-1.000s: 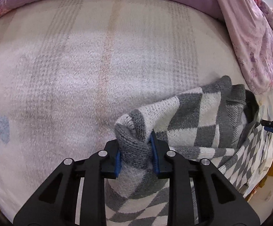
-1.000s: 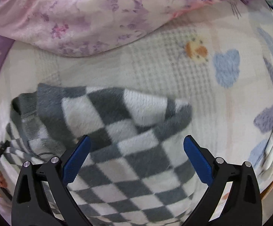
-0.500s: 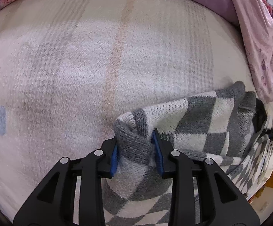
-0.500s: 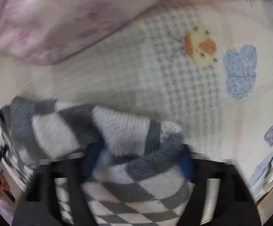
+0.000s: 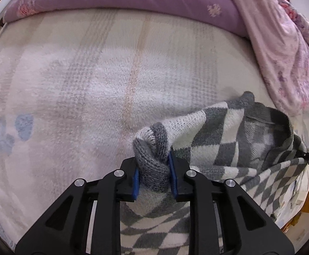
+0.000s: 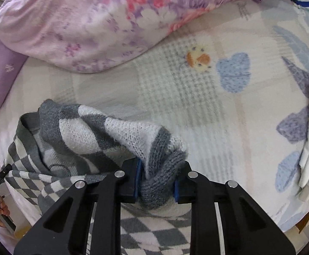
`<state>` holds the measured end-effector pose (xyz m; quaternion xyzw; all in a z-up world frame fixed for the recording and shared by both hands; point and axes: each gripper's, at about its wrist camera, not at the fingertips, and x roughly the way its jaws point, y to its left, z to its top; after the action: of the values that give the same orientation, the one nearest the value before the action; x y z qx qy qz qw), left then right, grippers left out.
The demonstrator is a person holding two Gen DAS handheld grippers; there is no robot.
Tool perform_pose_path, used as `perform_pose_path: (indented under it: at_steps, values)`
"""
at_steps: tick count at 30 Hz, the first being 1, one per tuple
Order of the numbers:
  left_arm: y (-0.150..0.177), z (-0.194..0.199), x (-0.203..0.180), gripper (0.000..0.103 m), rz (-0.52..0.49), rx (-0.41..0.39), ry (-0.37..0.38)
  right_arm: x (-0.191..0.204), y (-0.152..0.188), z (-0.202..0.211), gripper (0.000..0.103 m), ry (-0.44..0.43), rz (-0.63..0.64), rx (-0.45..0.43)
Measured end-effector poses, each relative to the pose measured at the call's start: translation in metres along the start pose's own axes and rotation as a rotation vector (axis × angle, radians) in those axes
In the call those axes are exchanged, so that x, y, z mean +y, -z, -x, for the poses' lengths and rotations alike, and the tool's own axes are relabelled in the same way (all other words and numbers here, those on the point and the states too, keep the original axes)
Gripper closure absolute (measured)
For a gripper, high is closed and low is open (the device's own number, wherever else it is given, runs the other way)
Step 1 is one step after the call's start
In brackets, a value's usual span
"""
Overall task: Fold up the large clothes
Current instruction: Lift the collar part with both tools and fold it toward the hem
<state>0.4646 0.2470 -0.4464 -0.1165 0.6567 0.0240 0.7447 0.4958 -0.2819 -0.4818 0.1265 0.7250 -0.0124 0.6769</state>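
Both the left gripper (image 5: 153, 170) and the right gripper (image 6: 157, 180) point down, jaws closing on bunched knit between them.

A floral pink quilt (image 6: 86, 25) lies bunched on the patterned bedsheet (image 6: 197, 110).

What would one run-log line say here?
left gripper: closing on sweater | right gripper: closing on sweater | bed blanket: underneath

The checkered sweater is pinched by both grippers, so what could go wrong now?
The left gripper and right gripper are closing on small gray bunches of the sweater, so the knit might slip out or stretch. The middle sags onto the blanket and could drag. The pink quilt lies close and might snag it.
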Motion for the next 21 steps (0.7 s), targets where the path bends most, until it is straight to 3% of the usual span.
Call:
perform_pose_path:
  at_steps: [9, 14, 21]
  values:
    - [0.035, 0.053, -0.006, 0.082, -0.011, -0.069, 0.003, 0.010, 0.042, 0.050, 0.083, 0.025, 0.023, -0.085]
    - [0.058, 0.077, -0.009, 0.083, -0.014, -0.104, 0.017, 0.028, 0.086, 0.062, 0.084, 0.017, 0.007, -0.146]
    - [0.106, 0.121, -0.013, 0.083, -0.095, -0.187, 0.011, 0.021, 0.147, 0.107, 0.085, 0.016, -0.028, -0.250]
